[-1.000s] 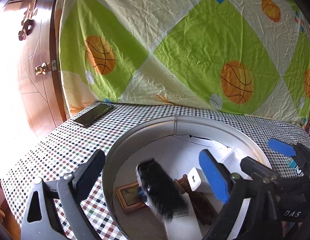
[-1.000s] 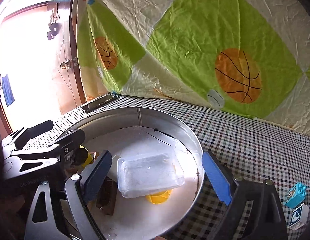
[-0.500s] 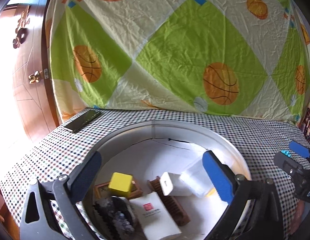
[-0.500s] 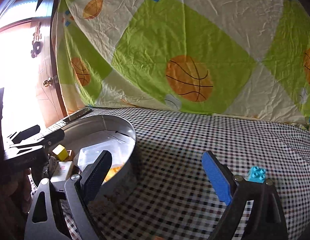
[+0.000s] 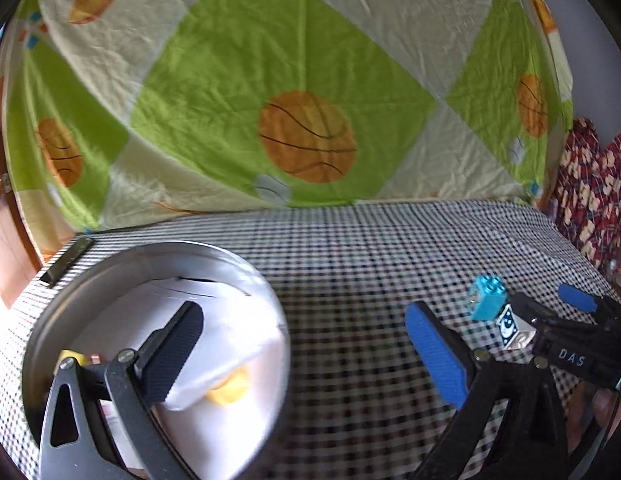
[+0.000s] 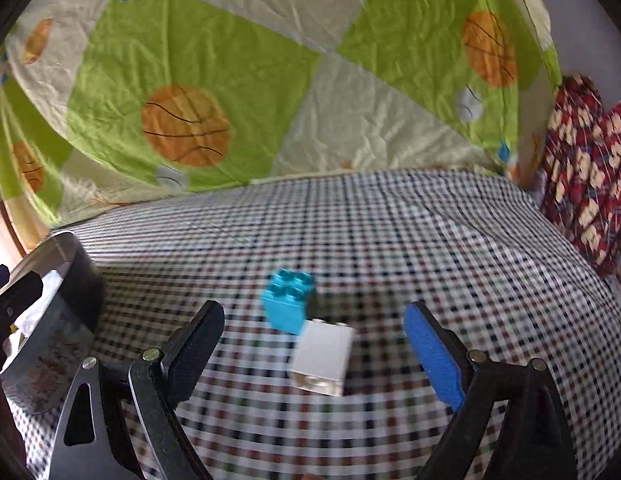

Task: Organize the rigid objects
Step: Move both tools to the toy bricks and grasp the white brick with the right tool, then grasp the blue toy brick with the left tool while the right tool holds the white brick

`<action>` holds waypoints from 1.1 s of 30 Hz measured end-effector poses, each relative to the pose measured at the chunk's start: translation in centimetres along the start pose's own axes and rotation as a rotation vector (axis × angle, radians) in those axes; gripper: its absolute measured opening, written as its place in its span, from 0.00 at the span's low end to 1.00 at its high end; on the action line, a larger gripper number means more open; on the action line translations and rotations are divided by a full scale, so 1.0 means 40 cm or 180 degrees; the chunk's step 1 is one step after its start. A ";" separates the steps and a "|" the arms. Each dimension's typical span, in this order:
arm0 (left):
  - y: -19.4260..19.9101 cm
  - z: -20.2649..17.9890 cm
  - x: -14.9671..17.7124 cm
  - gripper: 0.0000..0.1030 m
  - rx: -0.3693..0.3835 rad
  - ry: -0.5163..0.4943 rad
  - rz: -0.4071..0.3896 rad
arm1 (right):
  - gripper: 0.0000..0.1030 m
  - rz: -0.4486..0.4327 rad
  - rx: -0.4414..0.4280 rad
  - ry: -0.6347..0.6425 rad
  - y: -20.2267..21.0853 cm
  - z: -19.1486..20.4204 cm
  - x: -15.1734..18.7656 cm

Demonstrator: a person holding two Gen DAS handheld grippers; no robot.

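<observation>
A round metal tin (image 5: 42, 344) stands on the checked cloth at the left, holding a clear plastic box (image 5: 234, 344), something yellow (image 5: 226, 392) under it and a yellow block (image 5: 72, 358). My left gripper (image 5: 310, 356) hangs open and empty over the tin's right rim. A turquoise toy brick (image 6: 288, 300) and a white brick (image 6: 322, 360) lie touching on the cloth. My right gripper (image 6: 314, 344) is open, its fingers either side of the two bricks and clear of them. In the left wrist view the same bricks, turquoise (image 5: 486, 300) and white (image 5: 514, 328), lie by the right gripper (image 5: 546, 304).
A dark phone (image 5: 66, 266) lies at the table's far left edge behind the tin. A basketball-print sheet (image 5: 306, 136) hangs along the back. Red patterned fabric (image 6: 586, 176) is piled past the right edge. The tin's wall (image 6: 66, 280) shows at the right wrist view's left.
Both grippers swung right, away from the tin. The black object seen over the tin earlier now lies inside. The right gripper came down around the two bricks.
</observation>
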State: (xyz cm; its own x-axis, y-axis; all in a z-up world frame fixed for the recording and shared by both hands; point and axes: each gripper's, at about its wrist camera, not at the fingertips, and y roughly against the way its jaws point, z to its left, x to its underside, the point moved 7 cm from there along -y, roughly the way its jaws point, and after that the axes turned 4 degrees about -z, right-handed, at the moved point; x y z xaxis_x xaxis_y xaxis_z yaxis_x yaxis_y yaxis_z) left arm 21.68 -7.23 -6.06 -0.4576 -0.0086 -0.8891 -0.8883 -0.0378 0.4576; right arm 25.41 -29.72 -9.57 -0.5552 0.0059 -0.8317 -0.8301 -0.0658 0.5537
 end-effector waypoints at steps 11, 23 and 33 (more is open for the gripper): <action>-0.117 -0.161 0.023 1.00 0.0250 -0.0099 0.0334 | 0.38 0.0669 -0.0237 -0.0122 -0.092 -0.019 0.055; -0.167 -0.328 0.046 0.99 0.0544 -0.0366 0.0468 | 0.33 0.0335 0.0204 -0.0553 -0.049 -0.218 0.023; -0.252 -0.424 0.052 0.74 0.0723 -0.0465 0.0716 | 0.33 0.0236 0.0282 -0.0635 -0.048 -0.222 0.019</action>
State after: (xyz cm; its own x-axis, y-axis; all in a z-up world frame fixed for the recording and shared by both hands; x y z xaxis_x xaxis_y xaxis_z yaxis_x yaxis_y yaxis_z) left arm 30.32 -23.82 -12.66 -0.6289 0.1522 -0.7624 -0.7427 0.1722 0.6471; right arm 27.05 -38.46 -11.64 -0.6066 0.2021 -0.7689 -0.7832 0.0144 0.6217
